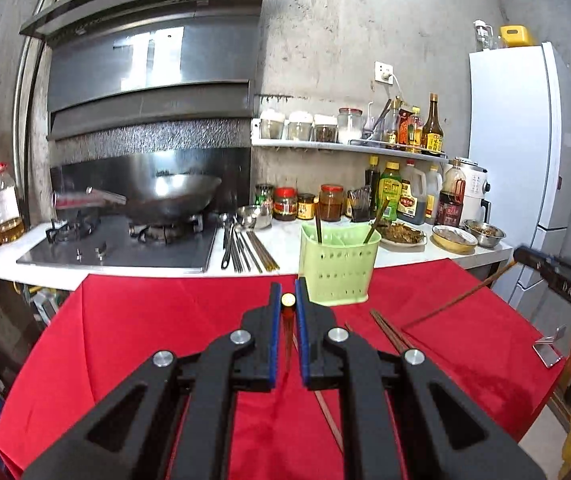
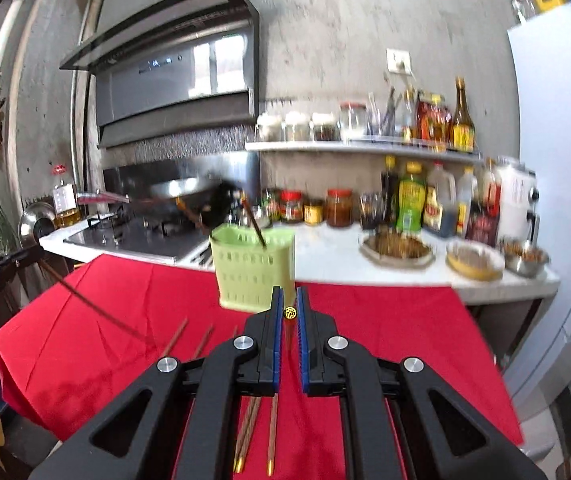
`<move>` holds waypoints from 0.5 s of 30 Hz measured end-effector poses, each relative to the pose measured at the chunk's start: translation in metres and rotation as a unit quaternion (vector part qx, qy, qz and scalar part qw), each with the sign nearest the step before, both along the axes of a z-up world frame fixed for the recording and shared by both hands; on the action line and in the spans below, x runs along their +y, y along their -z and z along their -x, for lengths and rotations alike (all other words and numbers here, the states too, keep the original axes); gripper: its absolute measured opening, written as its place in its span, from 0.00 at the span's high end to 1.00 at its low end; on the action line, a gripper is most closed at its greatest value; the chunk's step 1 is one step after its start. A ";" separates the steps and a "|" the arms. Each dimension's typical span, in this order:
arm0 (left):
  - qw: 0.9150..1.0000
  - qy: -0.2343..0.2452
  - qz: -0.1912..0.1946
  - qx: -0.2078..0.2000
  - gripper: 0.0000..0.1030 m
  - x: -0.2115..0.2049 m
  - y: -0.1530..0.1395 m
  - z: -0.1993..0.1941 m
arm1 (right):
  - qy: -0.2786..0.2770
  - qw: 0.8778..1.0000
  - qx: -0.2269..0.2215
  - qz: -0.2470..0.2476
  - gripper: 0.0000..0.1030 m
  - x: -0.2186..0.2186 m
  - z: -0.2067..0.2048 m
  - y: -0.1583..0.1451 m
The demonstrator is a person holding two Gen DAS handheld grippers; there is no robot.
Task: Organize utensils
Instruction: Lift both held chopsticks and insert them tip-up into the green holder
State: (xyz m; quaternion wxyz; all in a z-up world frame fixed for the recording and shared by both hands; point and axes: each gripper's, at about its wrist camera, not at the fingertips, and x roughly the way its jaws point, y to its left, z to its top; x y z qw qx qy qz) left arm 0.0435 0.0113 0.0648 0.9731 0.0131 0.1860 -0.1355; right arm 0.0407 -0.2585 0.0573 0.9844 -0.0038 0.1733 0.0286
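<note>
Left hand-held gripper [image 1: 288, 300] clenched on one chopstick [image 1: 288, 320], right hand-held gripper [image 2: 290, 313] likewise on another chopstick [image 2: 289, 313]; both raised above red-covered bench [image 1: 145, 320]. Green holder [image 1: 339, 268] stands just ahead. Advice: tip each stick point-down over a compartment, lower inside, then release. Loose chopsticks [image 2: 245, 432] lie below.

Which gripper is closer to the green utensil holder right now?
Cannot tell; about level. Left gripper and right gripper each grip a chopstick just short of the green utensil holder, left to its left, right to its right.
</note>
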 end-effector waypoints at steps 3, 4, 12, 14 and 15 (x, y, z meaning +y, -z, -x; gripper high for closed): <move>1.000 0.003 -0.004 -0.001 0.93 -0.002 -0.003 -0.006 | -0.005 1.000 -0.002 0.002 0.93 0.002 -0.012 -0.013; 1.000 0.004 -0.005 -0.001 0.93 -0.004 -0.004 -0.010 | -0.007 1.000 -0.001 0.001 0.93 0.001 -0.017 -0.017; 1.000 0.011 -0.013 -0.006 0.93 -0.003 -0.013 -0.023 | 0.001 1.000 -0.004 0.012 0.93 0.002 -0.041 -0.026; 1.000 0.012 -0.010 -0.008 0.93 -0.003 -0.012 -0.025 | 0.002 1.000 -0.004 0.014 0.92 0.001 -0.044 -0.021; 1.000 0.013 -0.014 -0.002 0.93 -0.004 -0.009 -0.028 | 0.001 1.000 0.002 0.013 0.92 0.001 -0.046 -0.016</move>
